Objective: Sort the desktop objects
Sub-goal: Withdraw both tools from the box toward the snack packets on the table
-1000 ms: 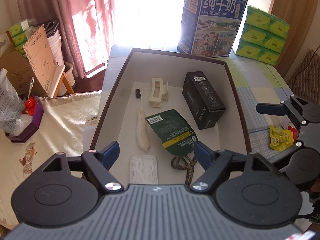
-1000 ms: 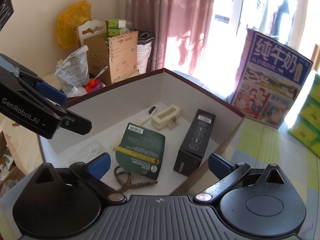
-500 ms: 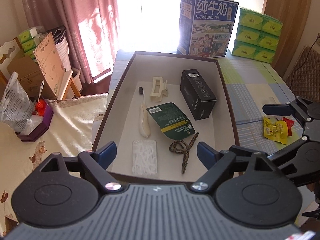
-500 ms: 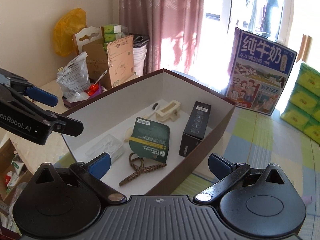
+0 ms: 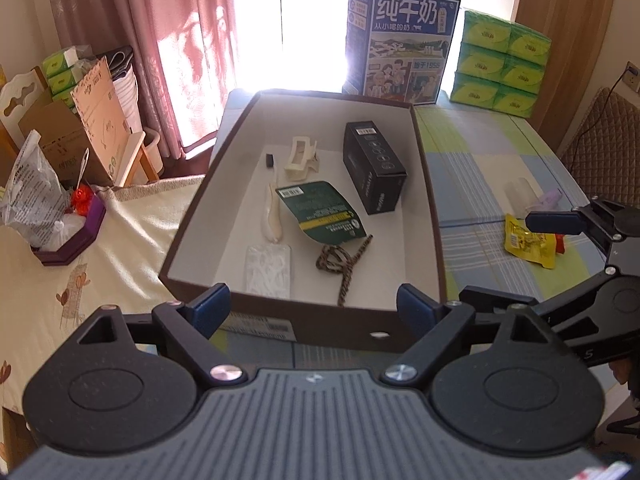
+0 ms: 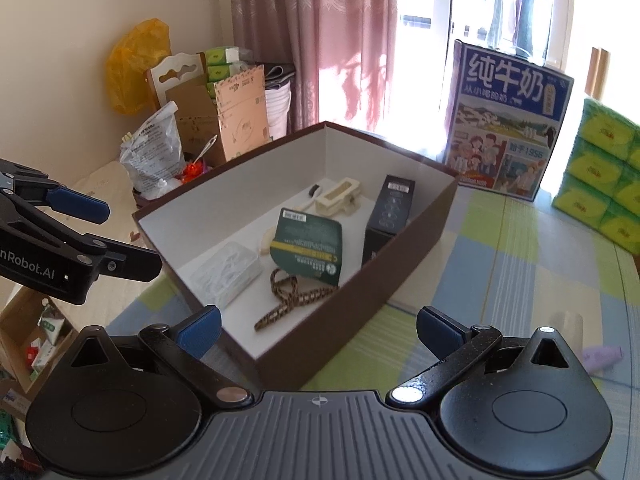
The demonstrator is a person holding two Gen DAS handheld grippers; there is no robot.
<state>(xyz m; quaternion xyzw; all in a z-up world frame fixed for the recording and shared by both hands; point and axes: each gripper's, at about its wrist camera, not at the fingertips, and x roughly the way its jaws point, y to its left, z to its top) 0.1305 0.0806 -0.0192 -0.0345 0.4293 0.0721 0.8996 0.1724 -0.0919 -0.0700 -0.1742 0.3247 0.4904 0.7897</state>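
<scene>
Both our grippers have pulled back from the brown box (image 5: 434,216), left gripper (image 5: 314,304) and right gripper (image 6: 318,330) wide open and empty, so next we should reach right for the yellow packet (image 5: 528,242) lying flat on the tablecloth (image 5: 480,168).

Both hand-held grippers (image 5: 314,306) (image 6: 318,328) apparently wide, empty

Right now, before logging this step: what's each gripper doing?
Left gripper: open, holding nothing.
Right gripper: open, holding nothing.
</scene>
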